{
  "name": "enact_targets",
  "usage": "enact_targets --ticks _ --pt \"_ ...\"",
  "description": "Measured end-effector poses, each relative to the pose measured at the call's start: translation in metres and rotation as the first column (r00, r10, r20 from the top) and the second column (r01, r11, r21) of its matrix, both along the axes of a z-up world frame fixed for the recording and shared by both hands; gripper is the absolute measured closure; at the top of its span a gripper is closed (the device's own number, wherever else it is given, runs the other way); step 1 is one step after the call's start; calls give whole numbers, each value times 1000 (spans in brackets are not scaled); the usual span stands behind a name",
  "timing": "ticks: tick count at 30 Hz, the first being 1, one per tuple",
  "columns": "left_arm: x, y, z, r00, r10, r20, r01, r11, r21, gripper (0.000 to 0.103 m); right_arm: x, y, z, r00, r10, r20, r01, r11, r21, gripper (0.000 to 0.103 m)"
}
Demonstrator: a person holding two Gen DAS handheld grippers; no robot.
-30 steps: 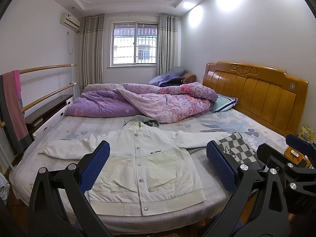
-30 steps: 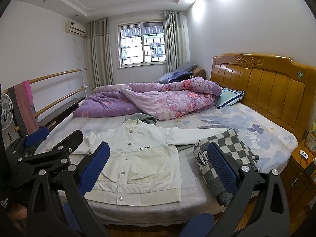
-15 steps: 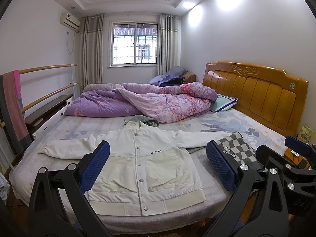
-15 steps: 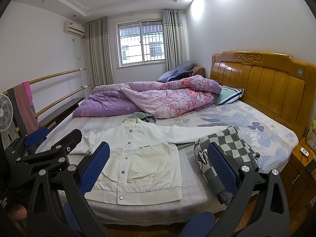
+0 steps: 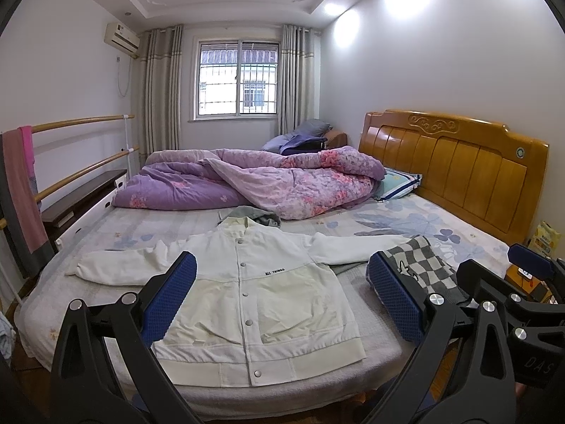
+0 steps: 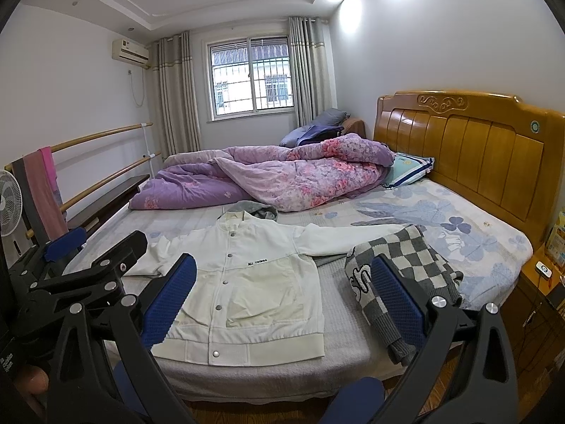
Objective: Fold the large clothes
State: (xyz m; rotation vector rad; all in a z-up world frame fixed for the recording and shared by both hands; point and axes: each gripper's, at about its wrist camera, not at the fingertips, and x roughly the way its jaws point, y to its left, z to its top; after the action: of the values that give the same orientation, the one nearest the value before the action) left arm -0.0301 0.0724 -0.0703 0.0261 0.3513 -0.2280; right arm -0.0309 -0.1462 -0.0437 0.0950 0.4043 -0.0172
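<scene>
A white button-up jacket (image 5: 261, 296) lies flat, front up, on the near part of the bed, both sleeves spread out sideways; it also shows in the right wrist view (image 6: 254, 289). My left gripper (image 5: 282, 300) is open and empty, held in the air before the bed's near edge. My right gripper (image 6: 282, 304) is open and empty too, beside it on the right. Each gripper shows at the edge of the other's view.
A grey-and-white checked garment (image 6: 406, 275) lies at the jacket's right over the bed edge. A grey garment (image 5: 259, 216) lies behind the collar. A purple quilt (image 5: 254, 183) covers the far half. Wooden headboard (image 5: 455, 166) at right, rails (image 5: 84, 169) at left.
Both views have shifted very slightly; the jacket and other clothes have not moved, and both grippers stay open.
</scene>
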Motion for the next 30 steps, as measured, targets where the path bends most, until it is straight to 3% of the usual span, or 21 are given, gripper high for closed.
enact_targets --ticks 30 --pt "0 -5 -1 1000 7 28 -8 1000 19 5 -10 11 3 1000 -18 -2 18 1000 4 8"
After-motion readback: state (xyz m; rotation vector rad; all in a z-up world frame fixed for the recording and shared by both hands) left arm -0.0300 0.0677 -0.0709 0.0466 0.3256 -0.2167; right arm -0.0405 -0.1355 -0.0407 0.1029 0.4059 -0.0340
